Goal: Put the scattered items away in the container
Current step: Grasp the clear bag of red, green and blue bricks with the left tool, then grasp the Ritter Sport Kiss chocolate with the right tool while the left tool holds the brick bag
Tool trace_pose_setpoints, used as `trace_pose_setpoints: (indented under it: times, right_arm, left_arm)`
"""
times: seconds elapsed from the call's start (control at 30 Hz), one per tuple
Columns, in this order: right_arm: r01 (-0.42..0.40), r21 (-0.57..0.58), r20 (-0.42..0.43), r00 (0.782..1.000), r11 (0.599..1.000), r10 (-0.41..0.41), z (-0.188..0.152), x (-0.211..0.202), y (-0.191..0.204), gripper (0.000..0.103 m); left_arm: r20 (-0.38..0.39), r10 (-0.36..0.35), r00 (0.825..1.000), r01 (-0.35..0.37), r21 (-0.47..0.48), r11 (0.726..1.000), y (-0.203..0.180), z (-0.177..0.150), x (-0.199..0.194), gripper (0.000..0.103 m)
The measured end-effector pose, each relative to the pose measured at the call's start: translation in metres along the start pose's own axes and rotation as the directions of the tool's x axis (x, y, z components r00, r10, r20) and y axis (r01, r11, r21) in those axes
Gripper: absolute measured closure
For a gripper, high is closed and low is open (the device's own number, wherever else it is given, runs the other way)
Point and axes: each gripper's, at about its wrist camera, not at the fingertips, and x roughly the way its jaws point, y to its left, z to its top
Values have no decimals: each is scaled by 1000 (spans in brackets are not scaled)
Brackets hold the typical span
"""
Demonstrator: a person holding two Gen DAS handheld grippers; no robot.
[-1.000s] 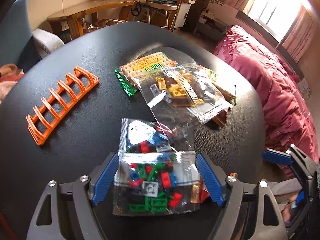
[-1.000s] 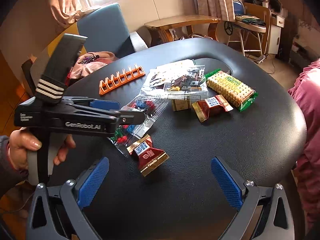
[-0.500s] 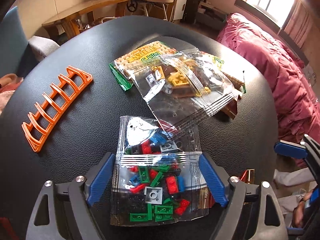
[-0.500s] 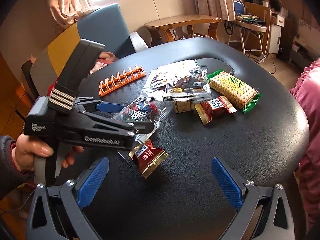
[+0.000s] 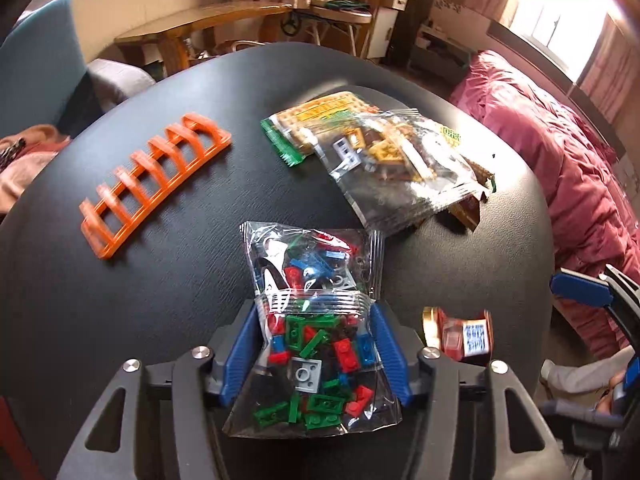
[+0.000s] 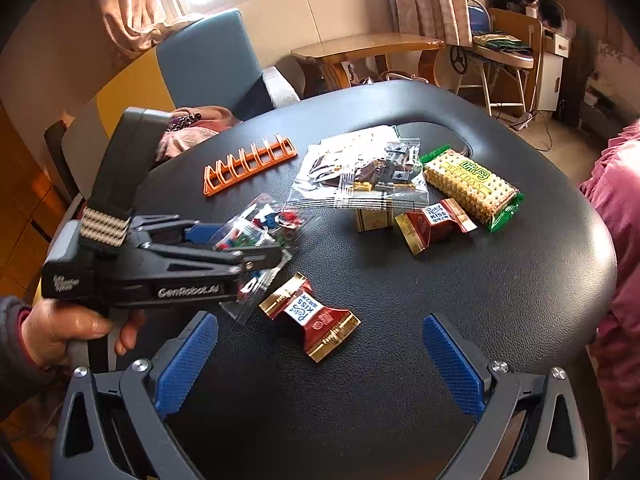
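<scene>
My left tool (image 5: 316, 344) is low over the black bench (image 5: 120, 280), at the bottom middle of its view, its blue pads pinching the bag of colored bricks (image 5: 316, 320). In the right view, my hand (image 6: 60, 328) grips its handle at the lower left. My right tool (image 6: 320, 364) hangs spread wide, holding nothing, just behind a red candy (image 6: 310, 316).

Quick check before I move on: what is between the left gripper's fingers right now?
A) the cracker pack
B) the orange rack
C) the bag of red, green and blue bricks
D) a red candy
C: in the left wrist view the left gripper has its blue pads pinched against both sides of the brick bag, creasing it inward.
</scene>
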Motion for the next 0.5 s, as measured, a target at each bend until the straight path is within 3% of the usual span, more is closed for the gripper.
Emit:
trace_pose_setpoints:
  times: [0.13, 0.27, 0.5]
  right_arm:
    - [-5, -1, 1, 1000, 1000, 5, 0, 2, 4, 0]
    - [3, -23, 0, 1000, 1000, -3, -2, 5, 11, 17]
    - [15, -61, -7, 1000, 998, -15, -4, 11, 21, 22]
  left_arm:
    - [14, 35, 999, -34, -60, 998, 11, -19, -13, 47]
    - [24, 68, 997, -64, -136, 989, 30, -44, -36, 47]
    - [37, 108, 993, -97, -228, 969, 42, -84, -62, 46]
